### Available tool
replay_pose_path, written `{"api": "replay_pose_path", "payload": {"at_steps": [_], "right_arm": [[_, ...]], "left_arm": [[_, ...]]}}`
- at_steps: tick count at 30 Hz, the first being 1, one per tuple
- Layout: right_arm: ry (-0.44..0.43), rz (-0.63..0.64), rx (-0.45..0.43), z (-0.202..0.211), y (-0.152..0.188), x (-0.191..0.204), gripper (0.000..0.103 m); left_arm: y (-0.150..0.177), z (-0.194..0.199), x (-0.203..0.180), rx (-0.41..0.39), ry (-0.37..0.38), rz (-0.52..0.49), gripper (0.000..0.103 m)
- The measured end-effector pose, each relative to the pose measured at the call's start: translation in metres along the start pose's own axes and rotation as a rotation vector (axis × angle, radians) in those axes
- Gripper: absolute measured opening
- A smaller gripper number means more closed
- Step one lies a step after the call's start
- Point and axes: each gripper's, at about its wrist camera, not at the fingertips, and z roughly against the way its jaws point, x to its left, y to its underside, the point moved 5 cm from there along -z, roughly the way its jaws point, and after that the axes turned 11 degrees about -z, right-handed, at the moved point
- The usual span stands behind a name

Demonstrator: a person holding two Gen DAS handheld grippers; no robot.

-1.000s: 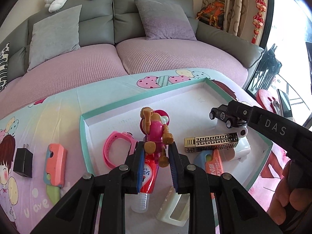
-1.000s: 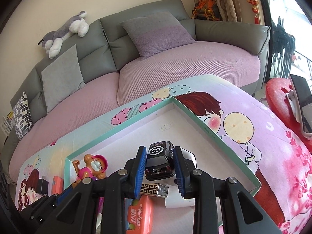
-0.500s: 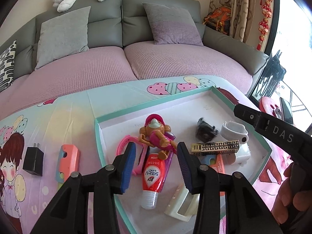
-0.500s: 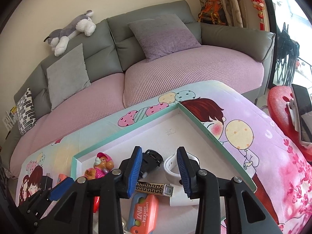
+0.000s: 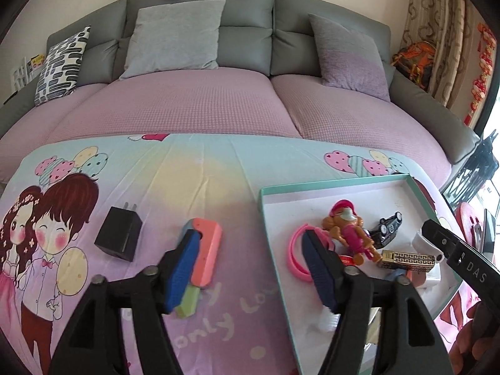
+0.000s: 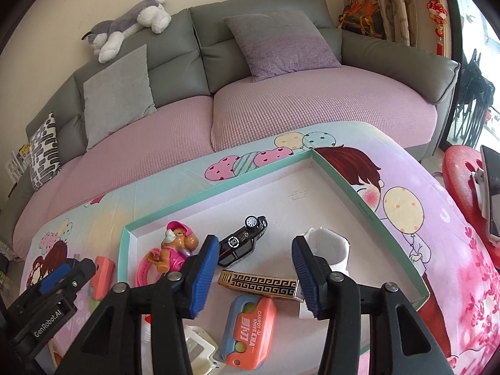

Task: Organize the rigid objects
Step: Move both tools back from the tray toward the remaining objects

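Now both my grippers are empty, jaws just opened and apart. Left gripper (image 5: 250, 268) straddles the box (image 5: 265, 206) wall; salmon carrot knife (image 5: 204, 250) lies outside on the surface, just left of it, long axis near-to-far, charger (image 5: 118, 237) further left. Left is nearer. Right gripper (image 6: 254, 273) hangs over the gold case (image 6: 259, 281) inside.

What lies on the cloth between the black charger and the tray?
The coral carrot knife, alone between charger and tray; left wrist view.
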Motion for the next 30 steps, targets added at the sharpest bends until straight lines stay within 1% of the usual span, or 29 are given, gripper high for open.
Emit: {"api": "replay_pose_path", "payload": {"at_steps": [1,6,8,12,14,15,16,19,22,25,30], "right_arm": [[0.003,0.005,0.010,-0.002,0.002,0.002,0.054],[0.016,0.030,0.051,-0.011,0.012,0.012,0.056],[0.021,0.037,0.061,-0.013,0.015,0.015,0.061],[0.019,0.051,0.063,-0.013,0.018,0.022,0.067],[0.015,0.064,0.059,-0.012,0.019,0.027,0.074],[0.011,0.072,0.060,-0.012,0.020,0.029,0.074],[0.008,0.079,0.062,-0.013,0.021,0.031,0.075],[0.004,0.096,0.068,-0.015,0.024,0.037,0.085],[-0.003,0.099,0.071,-0.016,0.026,0.041,0.087],[-0.002,0.099,0.081,-0.018,0.028,0.043,0.096],[0.001,0.111,0.082,-0.020,0.030,0.048,0.099]], "left_arm": [[0.001,-0.001,0.004,0.004,-0.007,0.011,0.086],[0.008,-0.006,0.015,0.026,-0.028,0.046,0.086],[0.011,-0.008,0.019,0.043,-0.042,0.054,0.087],[0.017,-0.012,0.029,0.067,-0.053,0.099,0.087],[0.019,-0.013,0.035,0.070,-0.068,0.119,0.094],[0.019,-0.012,0.039,0.068,-0.077,0.128,0.099],[0.020,-0.012,0.042,0.063,-0.086,0.136,0.099],[0.021,-0.009,0.051,0.051,-0.106,0.164,0.099],[0.023,-0.007,0.058,0.043,-0.127,0.182,0.100],[0.024,-0.007,0.064,0.042,-0.139,0.187,0.100],[0.026,-0.007,0.072,0.037,-0.133,0.216,0.100]]}}
